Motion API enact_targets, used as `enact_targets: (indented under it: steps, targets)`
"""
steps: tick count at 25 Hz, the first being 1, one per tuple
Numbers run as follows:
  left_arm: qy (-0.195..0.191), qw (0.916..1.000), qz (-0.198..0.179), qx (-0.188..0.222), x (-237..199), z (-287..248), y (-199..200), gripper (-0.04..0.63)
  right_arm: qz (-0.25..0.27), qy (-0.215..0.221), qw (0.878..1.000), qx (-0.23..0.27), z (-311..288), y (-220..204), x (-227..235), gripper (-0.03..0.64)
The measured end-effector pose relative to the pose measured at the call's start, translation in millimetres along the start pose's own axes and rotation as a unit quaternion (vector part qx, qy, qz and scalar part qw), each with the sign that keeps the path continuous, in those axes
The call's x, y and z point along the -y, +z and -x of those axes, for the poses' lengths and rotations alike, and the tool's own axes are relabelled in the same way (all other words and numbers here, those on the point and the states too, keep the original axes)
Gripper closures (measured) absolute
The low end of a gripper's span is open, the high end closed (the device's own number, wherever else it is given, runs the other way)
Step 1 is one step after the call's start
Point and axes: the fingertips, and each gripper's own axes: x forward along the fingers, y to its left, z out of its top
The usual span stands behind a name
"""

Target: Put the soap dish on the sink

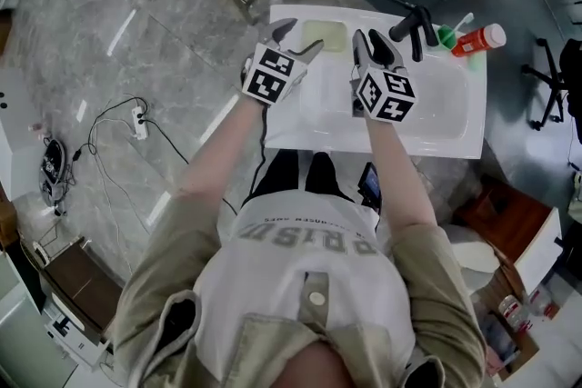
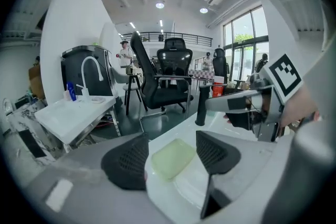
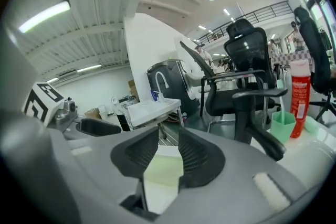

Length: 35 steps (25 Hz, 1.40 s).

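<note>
Jaws of the left gripper stood wide apart and empty. Those of the right gripper stood narrowly apart, also empty. The dish lay on the sink corner, ahead of and below both jaw pairs, untouched. I judged that a low sweep could push it over the rim edges close beside it. The tap crowded the right jaws' right side. I saw open room above the basin.
</note>
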Motion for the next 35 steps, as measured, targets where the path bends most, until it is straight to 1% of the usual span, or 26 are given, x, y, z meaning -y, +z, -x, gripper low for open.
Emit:
enact_targets:
  steps: [3,6,9,11,15,19,21,23,27,31,32,35]
  targets:
    - [0.019,0.9993,0.004,0.032,8,17,12,0.311,0.024,-0.013,0.999,0.026,22,10,-5,0.497]
    - [0.046,0.9965,0.011,0.069,10,37,24,0.324,0.042,-0.008,0.998,0.044,42,18,-16,0.499]
    - [0.076,0.9911,0.024,0.106,12,60,36,0.357,0.06,0.003,0.996,0.06,61,28,-26,0.506]
    - [0.09,0.9871,0.027,0.129,14,76,43,0.36,0.07,0.009,0.995,0.075,73,37,-34,0.524]
    - [0.117,0.9784,0.028,0.168,19,112,56,0.36,0.097,0.033,0.989,0.102,95,54,-55,0.525]
    - [0.138,0.9705,0.042,0.193,21,137,57,0.378,0.104,0.038,0.987,0.12,118,65,-65,0.532]
    - [0.148,0.9662,0.051,0.205,21,149,57,0.41,0.099,0.036,0.986,0.127,128,68,-67,0.543]
    - [0.152,0.9636,0.055,0.213,21,158,58,0.424,0.097,0.03,0.986,0.132,136,70,-68,0.55]
    - [0.164,0.9596,0.049,0.223,22,174,57,0.476,0.094,0.017,0.986,0.139,146,69,-70,0.57]
    - [0.169,0.9566,0.047,0.233,26,181,56,0.486,0.114,0.011,0.983,0.145,154,71,-72,0.595]
    - [0.171,0.9555,0.043,0.237,27,182,57,0.493,0.117,0.01,0.982,0.147,156,72,-72,0.599]
    - [0.18,0.9516,0.022,0.248,31,186,62,0.543,0.125,0.007,0.98,0.152,159,74,-73,0.607]
